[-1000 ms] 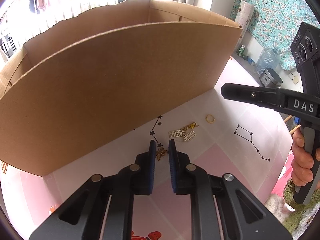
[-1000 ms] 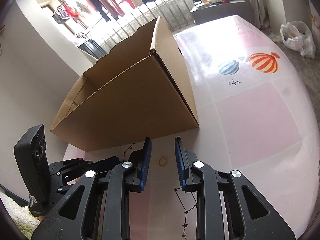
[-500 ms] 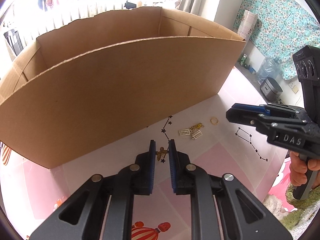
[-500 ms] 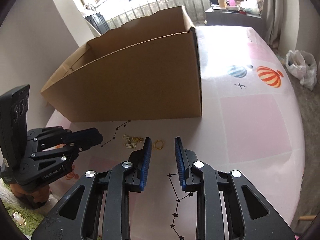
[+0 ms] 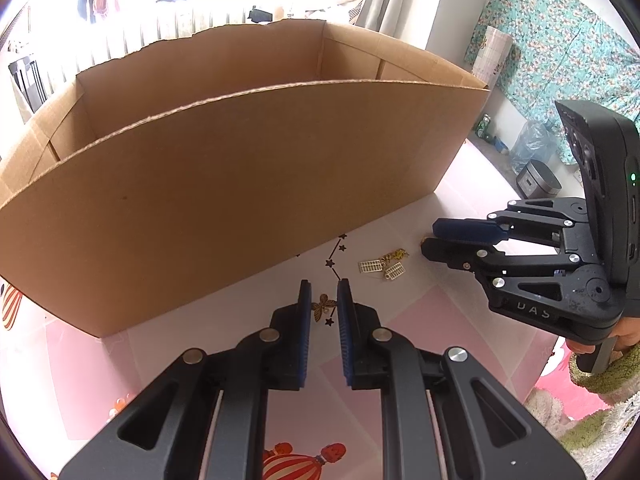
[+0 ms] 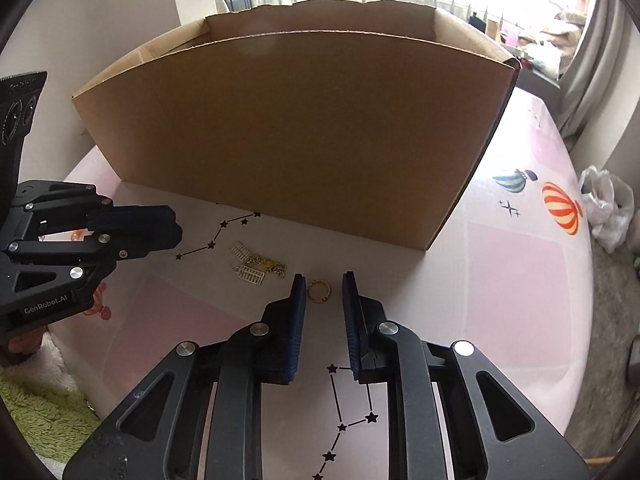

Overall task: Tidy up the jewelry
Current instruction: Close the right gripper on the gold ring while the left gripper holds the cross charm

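A gold butterfly charm (image 5: pixel 323 308) sits between the blue pads of my left gripper (image 5: pixel 324 283), which is shut on it just above the pink table (image 5: pixel 420 320). In the right wrist view a gold ring (image 6: pixel 319 291) lies on the table between the fingers of my right gripper (image 6: pixel 323 276). Those jaws are closing, with a gap still showing on the ring's right side. Between both grippers lie two small silver grid charms on a gold chain (image 6: pixel 256 264) (image 5: pixel 382 266). The right gripper (image 5: pixel 430 237) hides most of the ring in the left wrist view.
A large open cardboard box (image 5: pixel 240 184) (image 6: pixel 300 140) stands just behind the jewelry and blocks the far side. The tablecloth shows balloon prints (image 6: pixel 560 208) and star lines. A person's hand in a green fleece sleeve (image 5: pixel 600 364) holds the right gripper. The left gripper (image 6: pixel 174 224) is at the left.
The right gripper rolled upright, slid in over the ring and its jaws narrowed. The left gripper kept the butterfly charm while the table pattern shifted slightly under it.
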A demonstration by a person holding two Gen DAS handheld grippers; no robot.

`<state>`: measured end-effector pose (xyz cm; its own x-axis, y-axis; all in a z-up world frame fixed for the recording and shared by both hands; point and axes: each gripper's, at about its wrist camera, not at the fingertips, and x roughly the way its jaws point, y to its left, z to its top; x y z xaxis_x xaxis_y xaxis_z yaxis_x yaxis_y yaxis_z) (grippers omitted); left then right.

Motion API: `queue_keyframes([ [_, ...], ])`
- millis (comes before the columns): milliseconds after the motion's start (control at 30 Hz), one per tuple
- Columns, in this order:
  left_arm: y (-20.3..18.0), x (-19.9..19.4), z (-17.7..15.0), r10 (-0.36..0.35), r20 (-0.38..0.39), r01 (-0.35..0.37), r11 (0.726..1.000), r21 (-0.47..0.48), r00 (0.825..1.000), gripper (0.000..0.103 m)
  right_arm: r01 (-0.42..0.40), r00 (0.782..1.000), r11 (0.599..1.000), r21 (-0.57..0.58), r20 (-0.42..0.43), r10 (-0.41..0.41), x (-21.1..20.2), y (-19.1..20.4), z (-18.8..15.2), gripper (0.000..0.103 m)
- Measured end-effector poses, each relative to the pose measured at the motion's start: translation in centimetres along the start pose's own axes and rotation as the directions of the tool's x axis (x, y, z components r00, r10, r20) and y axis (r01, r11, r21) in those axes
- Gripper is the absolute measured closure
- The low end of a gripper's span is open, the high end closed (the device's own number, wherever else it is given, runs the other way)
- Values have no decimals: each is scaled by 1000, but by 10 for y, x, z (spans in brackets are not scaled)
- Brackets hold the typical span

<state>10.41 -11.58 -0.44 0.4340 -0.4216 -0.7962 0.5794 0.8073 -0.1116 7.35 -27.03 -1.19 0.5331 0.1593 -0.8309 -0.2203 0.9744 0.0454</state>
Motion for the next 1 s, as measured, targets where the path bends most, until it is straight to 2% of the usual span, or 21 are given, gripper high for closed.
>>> queue_keyframes([
  [33,0,0,0,0,1,0,1000,0,1000,90,-4,1000,1000,-4,-3,4,1,0,1,94],
  [233,1,-1,-1,-6,6,6,1000,-7,1000,90,-35,999,999,15,-3,35,4,-7,7,95],
  [300,2,-2,-1,-6,8,6,1000,-8,1000,90,-50,999,998,40,2,50,3,-12,8,102],
  [333,2,-3,-2,-6,11,6,1000,-8,1000,90,-56,998,997,51,3,56,2,-15,9,102],
  [600,1,-7,-4,-17,18,17,1000,-6,1000,90,-49,999,996,75,15,48,-3,-17,9,102],
  [833,3,-11,-6,-14,25,14,1000,-14,1000,90,-65,998,990,127,-3,66,-7,-9,14,95],
  [1000,6,-11,-6,-14,21,15,1000,-21,1000,90,-30,999,988,151,-29,35,0,-5,13,94],
])
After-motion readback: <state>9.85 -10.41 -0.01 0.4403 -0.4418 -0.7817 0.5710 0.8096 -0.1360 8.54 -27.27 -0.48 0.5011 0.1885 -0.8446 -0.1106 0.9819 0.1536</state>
